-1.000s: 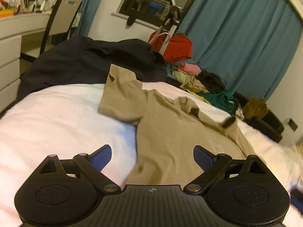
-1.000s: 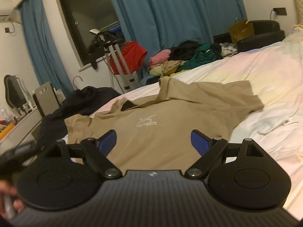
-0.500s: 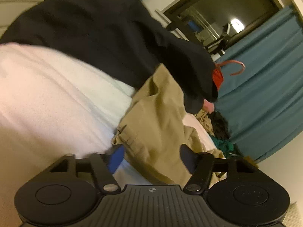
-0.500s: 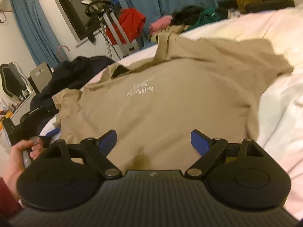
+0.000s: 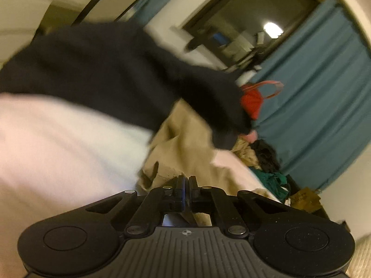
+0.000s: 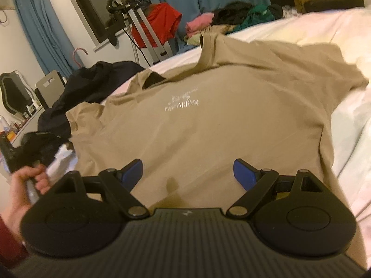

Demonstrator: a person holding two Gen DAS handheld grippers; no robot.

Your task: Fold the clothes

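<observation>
A tan T-shirt [image 6: 208, 120] with a white chest print lies spread on the white bed [image 6: 343, 37], neck to the far left. My right gripper [image 6: 187, 173] is open just above its lower body, touching nothing. My left gripper [image 5: 185, 181] is shut on the tan shirt's sleeve edge [image 5: 183, 143], at the bed's left side. In the right wrist view the left gripper [image 6: 34, 139] shows dark and blurred in a hand by the sleeve.
A black garment [image 5: 111, 69] is heaped just beyond the sleeve. A pile of coloured clothes [image 6: 231, 20] lies past the bed by the blue curtain [image 5: 320, 106]. A steamer stand with a red garment [image 6: 160, 23] stands near the window. A desk and chair [image 6: 48, 85] are at left.
My left gripper closed on the sleeve edge; half a second ago it was open around it. My right gripper moved closer over the shirt and stayed open.
</observation>
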